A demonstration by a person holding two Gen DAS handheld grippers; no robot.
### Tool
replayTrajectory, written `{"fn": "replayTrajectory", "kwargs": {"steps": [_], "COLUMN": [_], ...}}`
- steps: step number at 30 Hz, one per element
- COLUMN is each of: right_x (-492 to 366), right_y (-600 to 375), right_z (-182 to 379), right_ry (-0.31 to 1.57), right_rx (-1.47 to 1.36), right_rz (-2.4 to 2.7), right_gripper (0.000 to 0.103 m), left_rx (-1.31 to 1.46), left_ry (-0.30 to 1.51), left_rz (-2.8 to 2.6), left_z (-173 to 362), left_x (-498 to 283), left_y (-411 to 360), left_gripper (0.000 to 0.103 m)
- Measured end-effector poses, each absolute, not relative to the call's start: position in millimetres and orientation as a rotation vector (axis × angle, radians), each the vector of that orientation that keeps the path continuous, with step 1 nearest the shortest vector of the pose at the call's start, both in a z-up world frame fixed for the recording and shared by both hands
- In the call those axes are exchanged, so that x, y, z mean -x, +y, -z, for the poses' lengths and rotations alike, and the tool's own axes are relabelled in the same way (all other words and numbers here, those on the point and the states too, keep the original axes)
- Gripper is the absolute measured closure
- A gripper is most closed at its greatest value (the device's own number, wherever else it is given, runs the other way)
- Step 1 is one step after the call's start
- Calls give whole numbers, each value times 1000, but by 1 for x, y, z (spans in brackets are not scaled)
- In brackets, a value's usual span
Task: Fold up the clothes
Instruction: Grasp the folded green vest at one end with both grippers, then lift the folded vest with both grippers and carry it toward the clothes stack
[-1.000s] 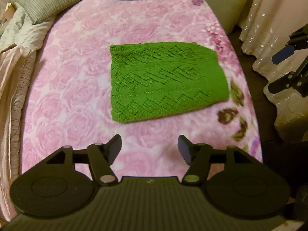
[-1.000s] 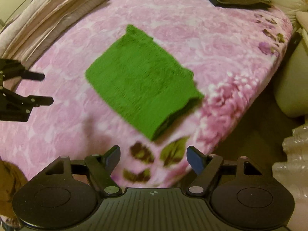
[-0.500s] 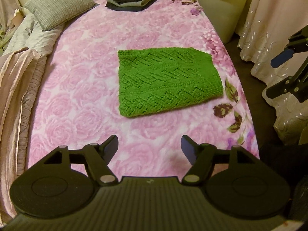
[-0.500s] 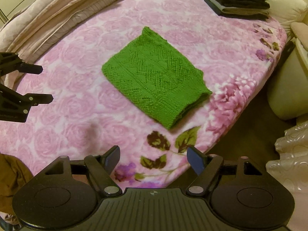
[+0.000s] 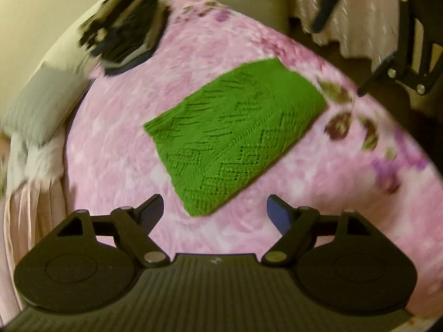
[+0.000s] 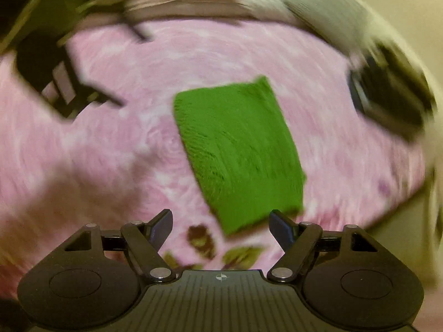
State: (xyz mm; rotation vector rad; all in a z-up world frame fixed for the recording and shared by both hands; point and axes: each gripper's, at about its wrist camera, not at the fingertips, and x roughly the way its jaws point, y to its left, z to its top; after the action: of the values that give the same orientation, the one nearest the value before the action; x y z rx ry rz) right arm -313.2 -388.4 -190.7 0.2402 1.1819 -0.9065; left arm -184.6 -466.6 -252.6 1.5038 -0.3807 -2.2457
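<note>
Big bed with a soft pink rose-print blanket (image 5: 116, 149) under everything. Far end: a stack of dark folded clothes (image 5: 124, 30), a grey striped pillow (image 5: 41, 105) next to it. In the middle of the blanket: a bright green knitted top with a zigzag pattern, folded into a flat block (image 5: 235, 135), lying alone, nothing on it, one corner close to the bed's edge by the printed leaves.

Left gripper (image 5: 214, 209) above the near corner of the green block, black fingers (image 5: 151, 210) wide apart and just been opening wider, nothing between them. Right gripper (image 6: 220, 225) over the other near corner, fingers wide apart too, empty. Both views smeared, so hard to see fine detail.

Could go wrong, by my guess:
- Pinching only the top layer. Fold falls open.
- Grabbing the fuzzy blanket along with the knit. Both lift together.
- Pulling one corner harder than the other. Block twists or slides off the edge.
- Snagging a loop of the loose knit on a fingertip.
</note>
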Motion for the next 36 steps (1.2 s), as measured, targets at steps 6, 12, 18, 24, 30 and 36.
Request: {"fn": "replayTrajectory", "kwargs": {"steps": [6, 12, 18, 24, 30, 36], "right_x": [296, 297, 322, 346, 357, 358], "right_y": [-405, -421, -449, -476, -478, -445], "right_z": [290, 350, 314, 264, 252, 256], "right_ry": [1252, 1329, 1253, 1185, 1197, 1210], "right_rx": [-3, 218, 50, -132, -152, -103], "right_rz": [825, 808, 830, 839, 843, 940], "right_gripper": [30, 30, 78, 81, 81, 27], "left_rx": [-1553, -1582, -1582, -1556, -1649, -1717], "left_ry": [-586, -692, -967, -1226, -1190, -948], "left_rz": [2275, 2300, 2279, 2208, 2224, 2279], "left_z": [328, 369, 384, 391, 385, 354], "left_x": [200, 209, 212, 223, 237, 247], "left_y": [-488, -509, -512, -513, -518, -530], "left_gripper": [24, 20, 20, 28, 63, 73]}}
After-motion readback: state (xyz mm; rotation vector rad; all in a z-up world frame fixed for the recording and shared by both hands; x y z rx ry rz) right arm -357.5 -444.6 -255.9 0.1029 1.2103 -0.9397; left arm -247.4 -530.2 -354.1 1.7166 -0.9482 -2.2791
